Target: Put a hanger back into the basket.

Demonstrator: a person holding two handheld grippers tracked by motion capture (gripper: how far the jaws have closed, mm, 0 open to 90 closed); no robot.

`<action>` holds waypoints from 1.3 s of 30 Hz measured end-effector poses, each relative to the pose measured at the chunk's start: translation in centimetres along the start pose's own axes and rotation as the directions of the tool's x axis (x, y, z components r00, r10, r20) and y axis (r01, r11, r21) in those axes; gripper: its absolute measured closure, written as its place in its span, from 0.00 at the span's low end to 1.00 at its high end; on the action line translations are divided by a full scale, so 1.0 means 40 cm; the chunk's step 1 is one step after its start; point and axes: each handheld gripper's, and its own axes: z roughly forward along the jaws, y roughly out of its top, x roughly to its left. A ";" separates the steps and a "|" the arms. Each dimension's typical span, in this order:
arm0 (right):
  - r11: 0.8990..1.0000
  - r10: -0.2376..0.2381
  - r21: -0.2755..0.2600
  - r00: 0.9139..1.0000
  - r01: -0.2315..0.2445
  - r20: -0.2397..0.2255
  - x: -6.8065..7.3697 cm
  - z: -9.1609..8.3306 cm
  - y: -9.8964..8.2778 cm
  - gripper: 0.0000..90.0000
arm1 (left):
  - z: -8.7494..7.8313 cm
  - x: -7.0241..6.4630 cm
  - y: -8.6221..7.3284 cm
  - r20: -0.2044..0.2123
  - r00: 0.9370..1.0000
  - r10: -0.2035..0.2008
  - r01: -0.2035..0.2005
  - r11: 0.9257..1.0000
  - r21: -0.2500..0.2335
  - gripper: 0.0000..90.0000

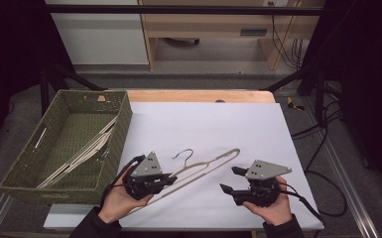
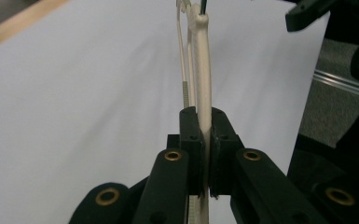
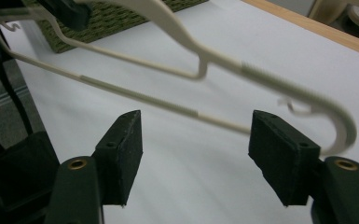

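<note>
The left gripper (image 1: 166,179), at about 7 o'clock on the counter, has its jaws pinching the cream hanger (image 1: 206,167) on one arm, near that arm's outer end. The hanger runs out from the jaws toward 1 o'clock, its metal hook (image 1: 184,155) pointing toward 12, and seems to hang just above the white sheet (image 1: 203,124). The right gripper (image 1: 230,179) sits at about 5 o'clock with its jaws spread and nothing between them; in its own view the hanger's far end curves past just beyond them.

The likeliest trouble is the hanger pivoting in that single pinch: held so far from its middle, its long free end could swing down and twist out of the jaws. If the right gripper closes on the thin lower bar (image 3: 135,95) rather than the thicker arm, it may slide or bend. The hook could also snag the rim of the green woven basket (image 1: 124,124) at 9 o'clock, where more hangers (image 1: 87,153) already lie.

The counter is pale wood under the white sheet. Beyond it stand dark frame rails, loose cables on a grey floor, and light wooden furniture.
</note>
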 end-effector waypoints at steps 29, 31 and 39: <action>0.985 0.158 -0.088 0.976 -0.146 0.153 -0.055 -0.043 -0.047 0.15 | -0.353 0.237 0.069 -0.264 0.959 -0.099 0.066 0.989 -0.133 0.96; 0.985 0.161 -0.090 0.975 -0.149 0.155 -0.057 -0.044 -0.049 0.14 | -0.366 0.260 0.058 -0.287 0.952 -0.104 0.067 0.988 -0.137 0.96; 0.985 0.159 -0.090 0.975 -0.146 0.157 -0.059 -0.043 -0.051 0.13 | -0.411 0.344 -0.007 -0.355 0.926 -0.126 0.085 0.988 -0.131 0.96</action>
